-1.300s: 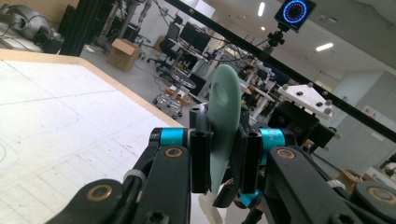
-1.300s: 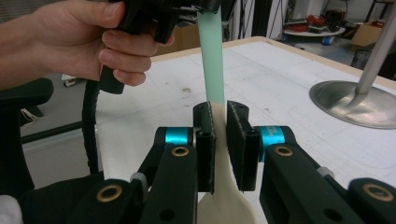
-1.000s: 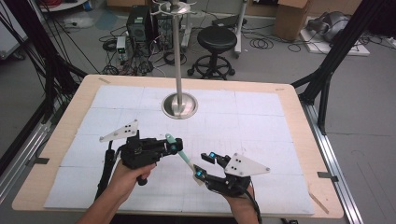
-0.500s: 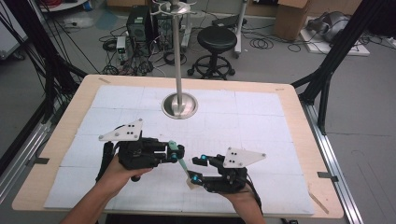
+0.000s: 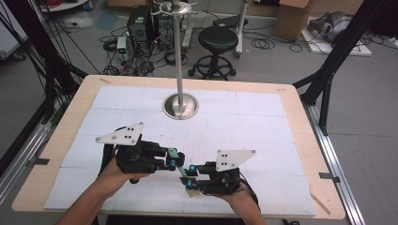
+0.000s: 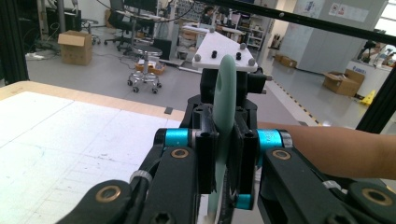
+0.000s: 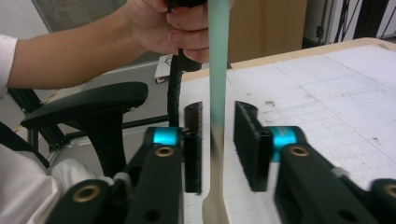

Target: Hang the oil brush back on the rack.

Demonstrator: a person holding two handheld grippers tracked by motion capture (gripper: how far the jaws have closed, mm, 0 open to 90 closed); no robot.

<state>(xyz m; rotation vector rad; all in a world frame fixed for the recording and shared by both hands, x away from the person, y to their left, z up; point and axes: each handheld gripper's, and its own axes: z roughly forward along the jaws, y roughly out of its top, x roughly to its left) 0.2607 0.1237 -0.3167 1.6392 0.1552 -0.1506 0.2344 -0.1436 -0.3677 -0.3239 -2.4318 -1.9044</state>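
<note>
A pale green flat utensil (image 6: 226,93) with a cream end stands on edge between my two grippers. My left gripper (image 5: 174,157) is shut on it, and its pads (image 6: 204,158) press both faces. My right gripper (image 5: 187,176) faces the left one near the table's front edge. Its jaws have just been closing around the utensil (image 7: 218,56). In the right gripper view my right gripper (image 7: 218,140) still has a thin gap on each side of the green strip. A hand (image 7: 180,25) holds the left gripper behind it.
A metal pole on a round base (image 5: 180,105) stands at the middle back of the white gridded mat (image 5: 263,136). The wooden table edge (image 5: 300,140) runs along the right. A black stool (image 5: 218,42) and cables lie on the floor beyond.
The two grippers have drawn together at the front of the table. The left one has levelled the utensil toward the right one, whose jaws have narrowed around the strip.
</note>
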